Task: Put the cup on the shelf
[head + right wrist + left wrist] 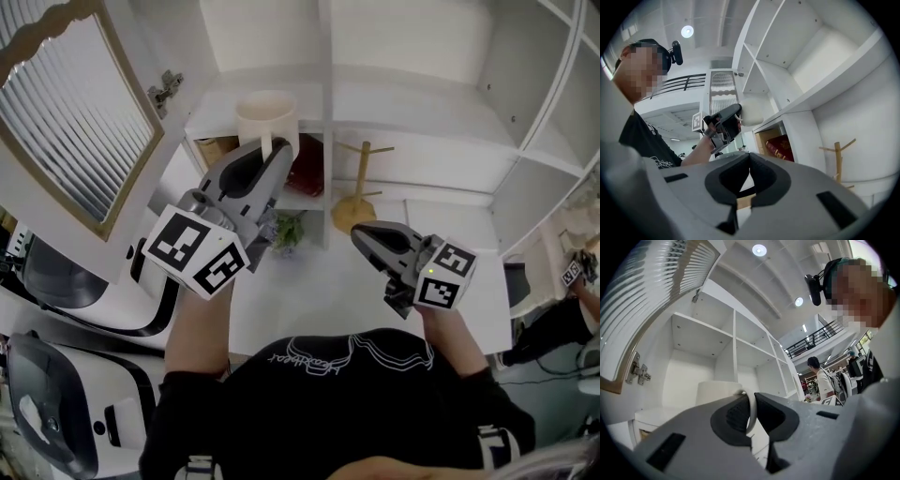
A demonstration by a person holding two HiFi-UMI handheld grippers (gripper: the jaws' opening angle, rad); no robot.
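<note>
tool left (751, 404): clamped on cup (266, 116) handle | tool right (750, 157): closed, empty

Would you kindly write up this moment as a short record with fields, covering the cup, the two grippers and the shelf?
cup: white, held up in front of the shelf
left gripper: shut on the cup's handle
right gripper: jaws together, nothing between them
shelf: white, upper compartments bare
door: open, at the left of the shelf
red book: in a lower compartment
wooden stand: upright on the counter
placement: cup's base hidden, so contact with the shelf cannot be told
</note>
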